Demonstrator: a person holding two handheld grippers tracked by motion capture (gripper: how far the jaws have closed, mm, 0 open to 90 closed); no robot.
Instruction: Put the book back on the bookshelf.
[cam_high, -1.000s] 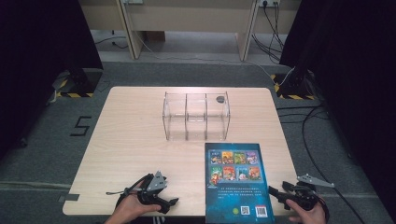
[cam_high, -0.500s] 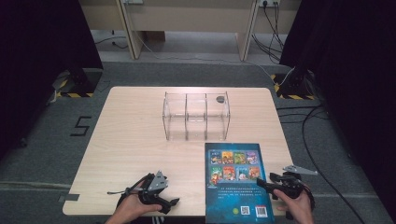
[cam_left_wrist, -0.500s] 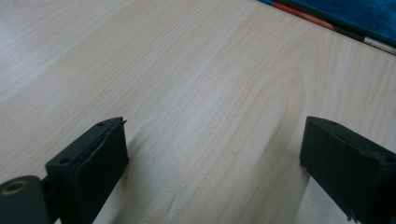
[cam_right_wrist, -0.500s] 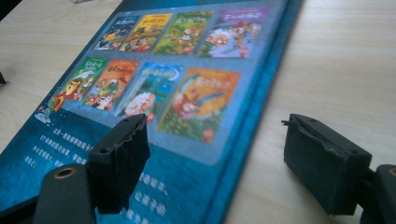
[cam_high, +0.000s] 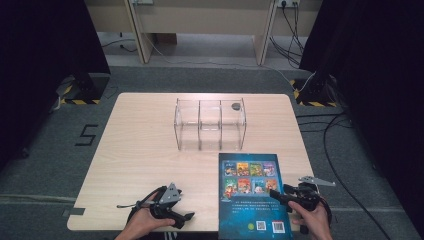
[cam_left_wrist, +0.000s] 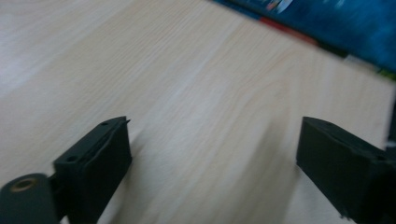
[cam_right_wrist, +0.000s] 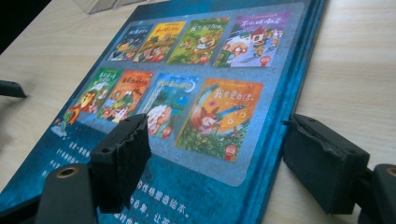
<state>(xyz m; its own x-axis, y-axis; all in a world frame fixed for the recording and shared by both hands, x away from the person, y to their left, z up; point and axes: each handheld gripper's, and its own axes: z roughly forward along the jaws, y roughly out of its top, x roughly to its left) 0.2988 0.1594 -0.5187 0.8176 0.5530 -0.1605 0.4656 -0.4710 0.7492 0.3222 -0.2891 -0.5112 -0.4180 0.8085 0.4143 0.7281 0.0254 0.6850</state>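
Right tongs (cam_high: 276, 195) moved left onto blue glossy picture book (cam_high: 252, 192), open astride its edge; left tongs (cam_high: 187, 217) narrowing, empty; clear acrylic three-bay organiser (cam_high: 210, 125) upper centre of worktop (cam_high: 140, 150).

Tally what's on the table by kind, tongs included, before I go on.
Blue book: 1
Clear three-bay organizer: 1
Small dark round thing by the organizer's far right corner: 1
Tongs: 2, left and right
Total: 5

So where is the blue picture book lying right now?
In the high view, the blue picture book lies flat at the table's near right edge, before the clear organiser, beside the right gripper.
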